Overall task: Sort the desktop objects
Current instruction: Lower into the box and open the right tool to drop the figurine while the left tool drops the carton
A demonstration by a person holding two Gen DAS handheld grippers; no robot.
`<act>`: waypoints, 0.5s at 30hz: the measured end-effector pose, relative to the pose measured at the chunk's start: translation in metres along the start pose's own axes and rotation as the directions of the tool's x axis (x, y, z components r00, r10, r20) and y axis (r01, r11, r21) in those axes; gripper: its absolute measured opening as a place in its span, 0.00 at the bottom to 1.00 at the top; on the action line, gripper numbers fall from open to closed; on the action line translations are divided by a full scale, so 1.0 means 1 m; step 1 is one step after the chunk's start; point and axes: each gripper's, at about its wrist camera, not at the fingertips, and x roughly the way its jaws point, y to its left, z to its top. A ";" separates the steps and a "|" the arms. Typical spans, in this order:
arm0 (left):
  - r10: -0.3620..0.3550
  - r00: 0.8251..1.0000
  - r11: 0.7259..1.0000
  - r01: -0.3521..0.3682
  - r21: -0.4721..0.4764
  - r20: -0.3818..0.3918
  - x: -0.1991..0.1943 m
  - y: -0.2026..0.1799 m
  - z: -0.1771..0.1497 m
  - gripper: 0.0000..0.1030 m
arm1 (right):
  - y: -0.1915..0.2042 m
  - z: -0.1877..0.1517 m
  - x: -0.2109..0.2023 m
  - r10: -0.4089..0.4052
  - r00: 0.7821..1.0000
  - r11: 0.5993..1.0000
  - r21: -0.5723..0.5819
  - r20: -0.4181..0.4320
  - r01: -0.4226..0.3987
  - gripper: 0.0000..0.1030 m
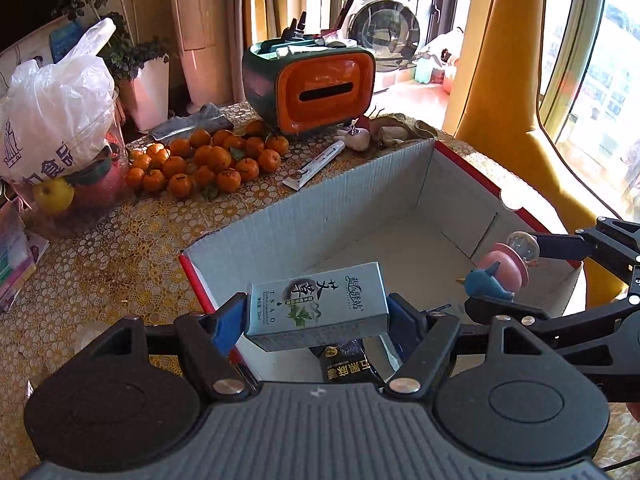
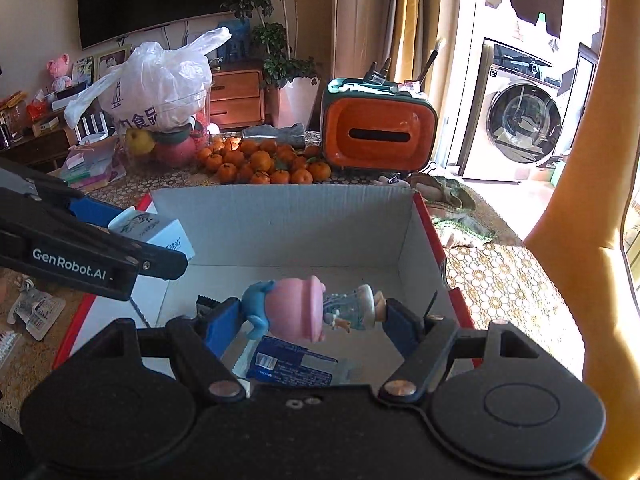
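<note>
My left gripper (image 1: 316, 312) is squeezed tight on a small carton (image 1: 318, 306). The blue pads press its two short ends. The carton hangs over the near corner of the open box (image 1: 348, 196). Under it, at 6 o'clock, a black packet (image 1: 346, 364) lies on the box floor.

My right gripper (image 2: 312, 312) is clamped on a toy (image 2: 296, 312). The toy has a blue bird at one end, a pink middle and a little clear globe at the other end. It lies sideways between the pads, over the box. Below it, at 6 o'clock, a blue packet (image 2: 292, 364) lies on the box floor. From the left wrist view the toy shows at 3 o'clock, near the right wall of the box.

From the right wrist view my left gripper comes in at 9 o'clock with the carton over the box's left side.

The box sits on a surface (image 1: 120, 240) with a yellow flower cloth. Past the box, at 11 o'clock, there is a pile of oranges (image 1: 208, 160). A white tube (image 1: 316, 164) lies just beside the far wall of the box. At 12 o'clock stands an orange and green holder (image 1: 316, 88) with brushes in its top. At 10 o'clock a white bag (image 1: 56, 112) rests on top of a clear tub with fruit.

Outside the box at 9 o'clock in the right wrist view, some small packets (image 2: 36, 312) lie on the surface.
</note>
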 end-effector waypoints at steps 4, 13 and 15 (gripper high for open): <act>0.003 1.000 1.000 -0.003 0.003 -0.030 0.016 -0.004 0.009 0.72 | -0.008 0.002 0.013 -0.021 1.000 1.000 0.003 -0.014 0.021 0.74; 0.060 0.995 0.996 -0.055 0.066 -0.075 0.052 -0.015 0.022 0.72 | -0.016 0.004 0.044 -0.042 0.996 0.999 -0.013 -0.079 0.041 0.74; 0.065 0.994 0.996 -0.060 0.060 -0.091 0.060 -0.015 0.024 0.72 | -0.014 0.003 0.051 -0.050 0.994 0.998 -0.034 -0.099 0.047 0.74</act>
